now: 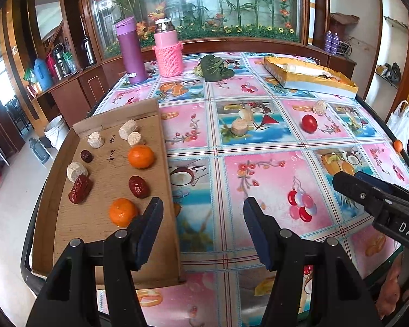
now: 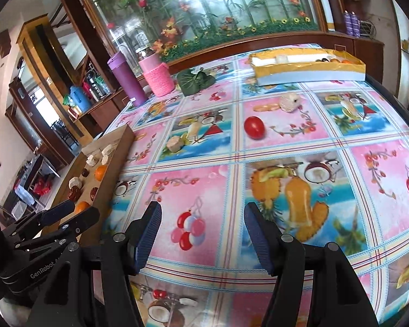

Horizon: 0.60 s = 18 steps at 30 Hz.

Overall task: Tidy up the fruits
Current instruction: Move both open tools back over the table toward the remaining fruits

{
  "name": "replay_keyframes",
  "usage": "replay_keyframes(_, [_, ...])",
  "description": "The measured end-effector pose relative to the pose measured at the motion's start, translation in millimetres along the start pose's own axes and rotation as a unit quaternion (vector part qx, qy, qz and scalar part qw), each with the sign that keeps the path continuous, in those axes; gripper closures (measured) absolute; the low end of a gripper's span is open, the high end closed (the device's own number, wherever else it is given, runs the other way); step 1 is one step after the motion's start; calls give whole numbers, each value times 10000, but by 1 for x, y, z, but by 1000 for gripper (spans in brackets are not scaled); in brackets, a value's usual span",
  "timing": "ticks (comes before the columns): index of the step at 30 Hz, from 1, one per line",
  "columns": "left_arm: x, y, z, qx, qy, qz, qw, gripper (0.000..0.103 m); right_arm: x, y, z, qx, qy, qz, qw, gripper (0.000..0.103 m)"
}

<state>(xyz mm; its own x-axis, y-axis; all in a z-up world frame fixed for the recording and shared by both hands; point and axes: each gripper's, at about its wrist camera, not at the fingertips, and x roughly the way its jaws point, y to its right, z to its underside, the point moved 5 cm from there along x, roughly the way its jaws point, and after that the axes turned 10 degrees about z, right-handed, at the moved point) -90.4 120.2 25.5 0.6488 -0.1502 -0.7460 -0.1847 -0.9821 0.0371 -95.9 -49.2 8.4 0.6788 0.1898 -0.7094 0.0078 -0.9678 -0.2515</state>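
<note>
Both grippers, left [image 1: 203, 215] and right [image 2: 203, 218], hang with jaws apart and empty, seemingly freed for more; sorted fruit sits on the cardboard tray [image 1: 150, 109], while a tomato [image 1: 309, 123] waits loose on the table [image 1: 259, 179].

Straight ahead of the claw, a big glass display panel [image 1: 193, 8] glares with reflected daylight, bamboo and flowers painted behind it, framed in dark wood. Off to the left, wooden cabinets [image 1: 68, 92] line the wall above a pale tiled floor [image 1: 11, 190]. Off right, white shelves [image 1: 392, 51] on a white wall.
</note>
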Motion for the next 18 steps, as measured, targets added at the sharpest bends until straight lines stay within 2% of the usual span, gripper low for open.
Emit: replay_keyframes(18, [17, 23, 0, 285, -241, -10, 9993, 42, -4, 46, 1, 410, 4, 110, 9991, 34])
